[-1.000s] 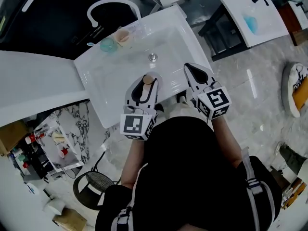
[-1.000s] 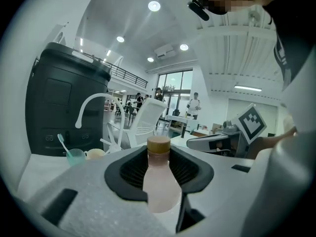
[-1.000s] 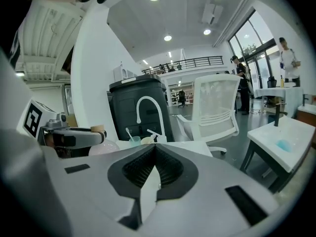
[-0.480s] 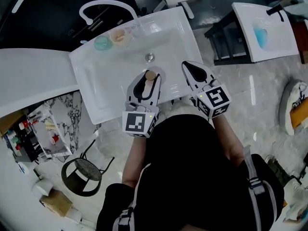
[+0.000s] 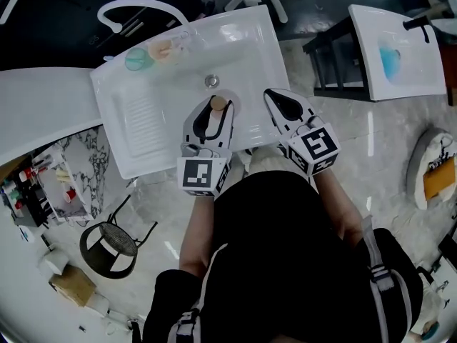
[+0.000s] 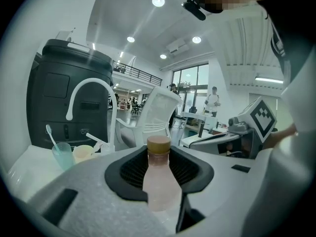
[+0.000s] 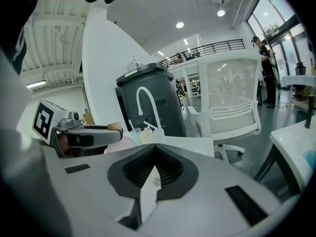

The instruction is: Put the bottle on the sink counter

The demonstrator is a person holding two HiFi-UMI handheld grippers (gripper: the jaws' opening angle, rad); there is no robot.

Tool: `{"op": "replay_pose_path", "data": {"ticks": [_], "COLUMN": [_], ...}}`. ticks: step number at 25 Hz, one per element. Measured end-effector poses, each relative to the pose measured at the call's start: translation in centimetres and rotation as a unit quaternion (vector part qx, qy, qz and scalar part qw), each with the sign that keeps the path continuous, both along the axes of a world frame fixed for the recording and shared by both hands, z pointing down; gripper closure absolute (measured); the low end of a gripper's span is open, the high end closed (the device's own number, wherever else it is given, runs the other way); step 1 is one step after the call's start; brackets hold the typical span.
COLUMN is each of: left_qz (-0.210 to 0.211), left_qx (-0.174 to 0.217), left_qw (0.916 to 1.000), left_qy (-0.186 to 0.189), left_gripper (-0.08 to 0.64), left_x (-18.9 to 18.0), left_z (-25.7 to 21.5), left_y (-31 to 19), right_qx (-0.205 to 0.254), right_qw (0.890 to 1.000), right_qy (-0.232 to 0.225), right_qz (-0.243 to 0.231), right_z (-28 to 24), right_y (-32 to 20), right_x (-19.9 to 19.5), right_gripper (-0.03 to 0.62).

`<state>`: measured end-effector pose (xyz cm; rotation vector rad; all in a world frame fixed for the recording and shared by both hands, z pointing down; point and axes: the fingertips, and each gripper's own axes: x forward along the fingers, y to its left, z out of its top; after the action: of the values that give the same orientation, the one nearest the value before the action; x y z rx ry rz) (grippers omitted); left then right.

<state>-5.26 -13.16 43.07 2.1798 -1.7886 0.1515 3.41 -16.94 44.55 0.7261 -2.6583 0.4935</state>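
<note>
Left gripper (image 5: 211, 114): jaws are clamping a pale pink translucent plastic bottle with a tan cap (image 5: 217, 105), ribbed black pads pressing on both sides of its body. In the left gripper view the bottle (image 6: 159, 179) is standing upright between the pads, cap clear above them.

Bottle position: hanging over the bowl of the white ceramic sink (image 5: 243, 41), cap just beside the round metal drain (image 5: 211, 81), on its near side. Cannot tell whether its base is touching the bowl.

Right gripper (image 5: 273, 97): hovering over the sink's front right part, well apart from the bottle. Its jaws are sitting together, tips meeting, nothing between them (image 7: 153, 154).

Back-left sink counter: a teal translucent cup (image 5: 136, 59) and a peach cup (image 5: 161, 48) are standing side by side, near the white arched faucet (image 5: 136, 7).
</note>
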Motion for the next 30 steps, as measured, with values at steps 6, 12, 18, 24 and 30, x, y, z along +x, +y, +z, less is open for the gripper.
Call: {"op": "replay_pose_path", "data": {"ticks": [6,12,18,24,30], "left_qz": [-0.003,-0.004,0.008,0.022,0.033], "left_qx": [0.002,0.005,0.004,0.017,0.022], "left_qw": [1.0,1.0,0.9999,0.9995,0.9991], "left_qy": [-0.009,-0.005,-0.01,-0.018,-0.017], "left_gripper": [0.42,0.42,0.42,0.42,0.42], "left_x": [0.8,0.6,0.4,0.2,-0.2], "left_z": [0.5,1.4,2.8,3.8,4.9], "left_y": [-1.9,-3.6,-5.7,-8.8,-11.6], "right_qx": [-0.002,0.0,-0.002,-0.004,-0.009], "right_qw": [1.0,1.0,1.0,0.999,0.997], "right_qy": [-0.002,0.001,-0.001,0.007,0.015], "right_qz": [-0.01,-0.005,0.014,0.038,0.069], "right_z": [0.5,1.3,1.7,2.2,2.8], "right_y": [-0.7,-1.2,-2.0,-3.3,-4.6], "right_x": [0.4,0.0,0.2,0.9,1.5], "right_gripper": [0.588,0.588,0.588,0.588,0.588]}}
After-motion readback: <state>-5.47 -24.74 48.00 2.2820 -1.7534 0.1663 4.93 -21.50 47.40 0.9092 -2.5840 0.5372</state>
